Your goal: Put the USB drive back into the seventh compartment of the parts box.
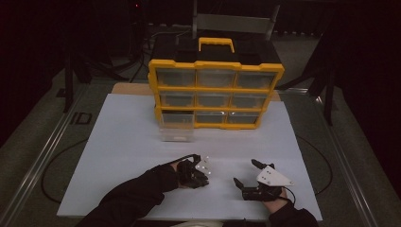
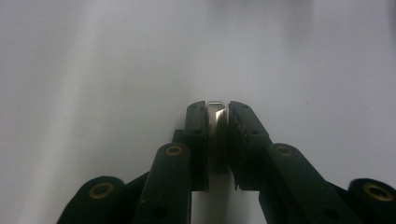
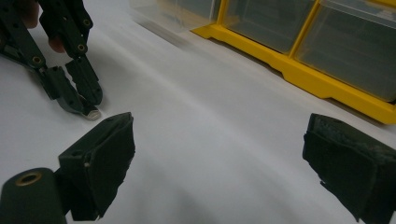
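Drawer [image 1: 176, 133] pulled from organizer [image 1: 216, 93]; left claw [image 2: 217, 122] pinches metal piece [image 2: 216, 135], right claw [image 3: 219, 158] wide

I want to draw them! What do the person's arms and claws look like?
Both arms wear black sleeves. The left claw and right claw are black linked bars with brass-coloured rivets and blocky padded jaws. The right claw carries a grey three-cornered plate; thin black cables trail across the white board.
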